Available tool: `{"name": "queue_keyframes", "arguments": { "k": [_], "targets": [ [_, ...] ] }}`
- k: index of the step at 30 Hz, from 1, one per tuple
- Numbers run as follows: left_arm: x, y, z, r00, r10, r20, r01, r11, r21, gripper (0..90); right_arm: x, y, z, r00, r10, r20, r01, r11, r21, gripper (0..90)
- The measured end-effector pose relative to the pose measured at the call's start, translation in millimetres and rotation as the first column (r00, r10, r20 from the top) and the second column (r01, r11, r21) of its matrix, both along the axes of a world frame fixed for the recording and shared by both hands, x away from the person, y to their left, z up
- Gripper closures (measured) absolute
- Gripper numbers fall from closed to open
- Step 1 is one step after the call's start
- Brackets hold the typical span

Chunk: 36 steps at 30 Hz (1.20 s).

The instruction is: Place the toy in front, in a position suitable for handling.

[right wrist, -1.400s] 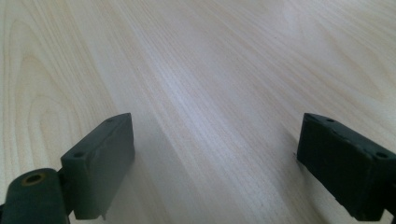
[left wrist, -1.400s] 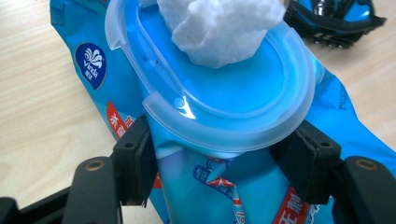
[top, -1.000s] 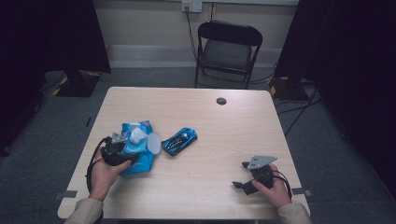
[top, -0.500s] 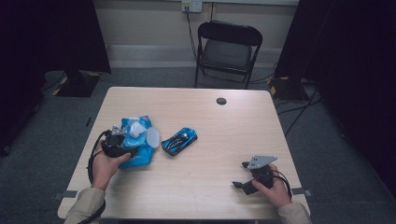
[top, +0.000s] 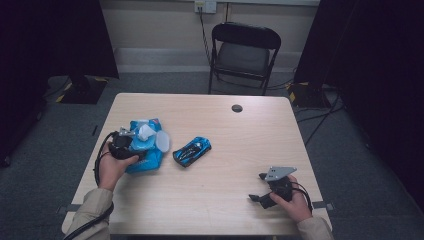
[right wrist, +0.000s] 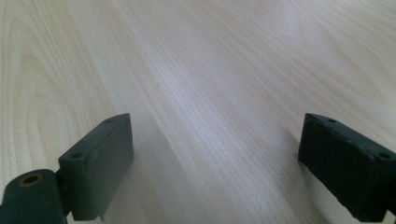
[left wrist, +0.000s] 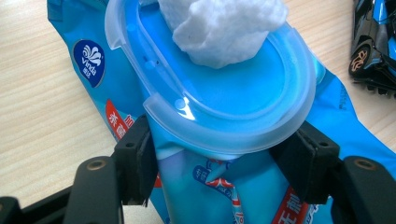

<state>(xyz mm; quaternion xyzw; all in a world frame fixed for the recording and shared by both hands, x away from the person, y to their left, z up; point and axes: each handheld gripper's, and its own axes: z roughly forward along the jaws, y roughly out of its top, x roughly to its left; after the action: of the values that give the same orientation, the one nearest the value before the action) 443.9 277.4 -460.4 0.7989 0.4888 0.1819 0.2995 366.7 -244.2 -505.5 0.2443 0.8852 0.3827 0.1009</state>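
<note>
Wooden table (top: 220, 195): left gripper (left wrist: 219, 154) pinches the blue wipes pack (left wrist: 205, 186) below its open lid (left wrist: 243, 93), toy car (top: 192, 150) nearby; right gripper (right wrist: 215, 158) spread, empty.

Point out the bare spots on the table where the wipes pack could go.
Free: the far strip around the black dot, and the middle between the toy car and the right gripper. Crowded: the left side, with the wipes pack and the left gripper.

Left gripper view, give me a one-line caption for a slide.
Left tongs clamp a blue wet-wipe pack below its open lid, a white wipe poking out.
</note>
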Motion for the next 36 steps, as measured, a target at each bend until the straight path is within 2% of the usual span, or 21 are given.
{"name": "queue_keyframes", "arguments": {
  "k": [5,8,10,11,13,15,22,27,31,36],
  "targets": [
    [-1.5,-0.1,-0.5,0.9999,0.008,0.007,-0.008,1.0000,-0.006,34.9,0.3,0.0,0.0,1.0000,0.002,0.000,-0.002,1.000,0.000,9.2],
    [-4.7,1.6,-1.9,0.9996,0.020,0.019,-0.019,0.9996,-0.019,31.2,0.6,0.1,-0.1,1.0000,0.003,-0.001,-0.003,1.000,-0.001,9.1],
    [-7.4,3.0,-2.3,0.9990,0.045,0.006,-0.045,0.9982,-0.039,28.1,0.7,0.2,-0.1,1.0000,0.003,0.000,-0.003,1.000,-0.001,9.1],
    [-8.7,3.7,-2.3,0.9989,0.048,0.004,-0.048,0.9981,-0.040,25.0,0.6,0.2,-0.1,1.0000,0.003,0.000,-0.003,1.000,-0.002,9.1],
    [-12.3,4.2,-0.2,0.9990,0.045,-0.003,-0.046,0.9980,-0.044,24.9,0.6,0.2,-0.1,1.0000,0.003,0.000,-0.003,1.000,-0.001,9.1],
    [-16.7,3.1,3.9,0.9995,0.031,0.005,-0.031,0.9990,-0.032,23.8,0.6,0.2,-0.1,1.0000,0.003,0.000,-0.003,1.000,-0.001,9.1],
    [-32.2,-2.4,21.3,0.9999,-0.002,0.011,0.003,0.9993,-0.037,18.3,0.7,0.2,-0.1,1.0000,0.003,0.000,-0.003,1.000,-0.001,9.1],
    [-42.0,-8.6,33.1,0.9988,-0.042,0.023,0.044,0.9969,-0.065,19.2,0.6,0.2,0.0,1.0000,0.003,0.000,-0.003,1.000,-0.002,9.1],
    [-44.3,-19.3,40.8,0.9970,-0.072,0.028,0.075,0.9929,-0.092,19.2,0.7,0.2,-0.1,1.0000,0.003,0.000,-0.003,1.000,-0.001,9.1],
    [-41.6,-35.0,48.0,0.9933,-0.109,0.040,0.112,0.9880,-0.106,19.3,0.6,0.2,-0.1,1.0000,0.003,0.000,-0.003,1.000,-0.002,9.1]
  ]
}}
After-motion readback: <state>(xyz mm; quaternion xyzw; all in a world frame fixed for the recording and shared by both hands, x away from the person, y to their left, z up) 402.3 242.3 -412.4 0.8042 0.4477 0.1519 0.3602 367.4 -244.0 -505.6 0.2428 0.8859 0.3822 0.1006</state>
